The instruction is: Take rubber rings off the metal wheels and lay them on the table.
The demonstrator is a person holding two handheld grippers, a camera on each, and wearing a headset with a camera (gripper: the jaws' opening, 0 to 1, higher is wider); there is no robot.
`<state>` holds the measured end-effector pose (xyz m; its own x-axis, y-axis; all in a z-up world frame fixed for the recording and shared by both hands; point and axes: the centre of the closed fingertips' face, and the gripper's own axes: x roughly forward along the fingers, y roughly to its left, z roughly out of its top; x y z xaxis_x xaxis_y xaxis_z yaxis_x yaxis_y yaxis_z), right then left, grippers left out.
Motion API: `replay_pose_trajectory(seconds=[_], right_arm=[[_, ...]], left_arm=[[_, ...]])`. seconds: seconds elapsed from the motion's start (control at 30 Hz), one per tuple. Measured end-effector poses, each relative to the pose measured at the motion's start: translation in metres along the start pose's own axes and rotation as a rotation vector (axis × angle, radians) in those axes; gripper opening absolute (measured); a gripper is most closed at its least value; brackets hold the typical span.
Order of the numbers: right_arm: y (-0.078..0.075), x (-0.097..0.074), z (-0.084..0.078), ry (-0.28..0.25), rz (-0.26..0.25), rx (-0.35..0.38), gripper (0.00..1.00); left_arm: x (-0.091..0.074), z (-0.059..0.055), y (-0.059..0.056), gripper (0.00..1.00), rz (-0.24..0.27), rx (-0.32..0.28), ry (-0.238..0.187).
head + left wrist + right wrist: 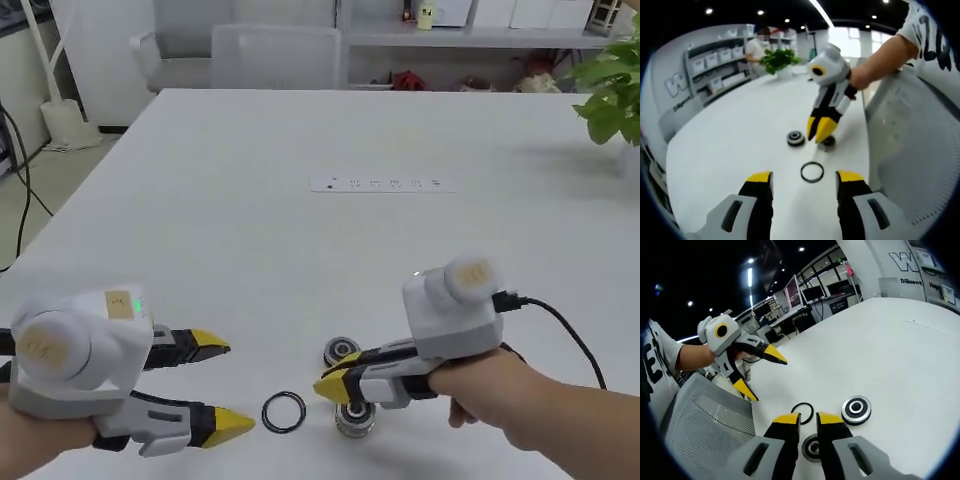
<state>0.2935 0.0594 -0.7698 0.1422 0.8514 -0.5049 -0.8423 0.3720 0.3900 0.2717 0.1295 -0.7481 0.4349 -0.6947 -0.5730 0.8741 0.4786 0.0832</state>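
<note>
A loose black rubber ring (pixel 284 411) lies flat on the white table (pixel 300 230). Two small metal wheels sit beside it. The farther wheel (pixel 341 350) has a dark band around it. The nearer wheel (pixel 355 421) looks bare silver and lies right under my right gripper (pixel 333 386), whose jaws stand almost together with nothing seen between them. In the right gripper view that wheel (pixel 812 447) shows through the narrow gap below the tips (pixel 808 419), with the ring (pixel 802 413) just ahead and the banded wheel (pixel 856 409) to the right. My left gripper (pixel 222 385) is open, facing the ring (pixel 812 172).
A row of small printed marks (pixel 382 184) sits mid-table. A potted plant (pixel 612 95) stands at the far right edge. A chair (pixel 275 55) and shelves are behind the table. A black cable (pixel 560 325) trails from the right gripper.
</note>
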Motion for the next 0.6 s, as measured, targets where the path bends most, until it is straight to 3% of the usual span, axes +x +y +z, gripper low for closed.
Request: replay_pose_trajectory(seconds=[0.6], right_arm=[[-0.029,-0.028,0.004,-0.007,-0.076,-0.049,0.13]], left_arm=[[0.017,0.017,0.009,0.51,-0.003,0.006,-0.013]])
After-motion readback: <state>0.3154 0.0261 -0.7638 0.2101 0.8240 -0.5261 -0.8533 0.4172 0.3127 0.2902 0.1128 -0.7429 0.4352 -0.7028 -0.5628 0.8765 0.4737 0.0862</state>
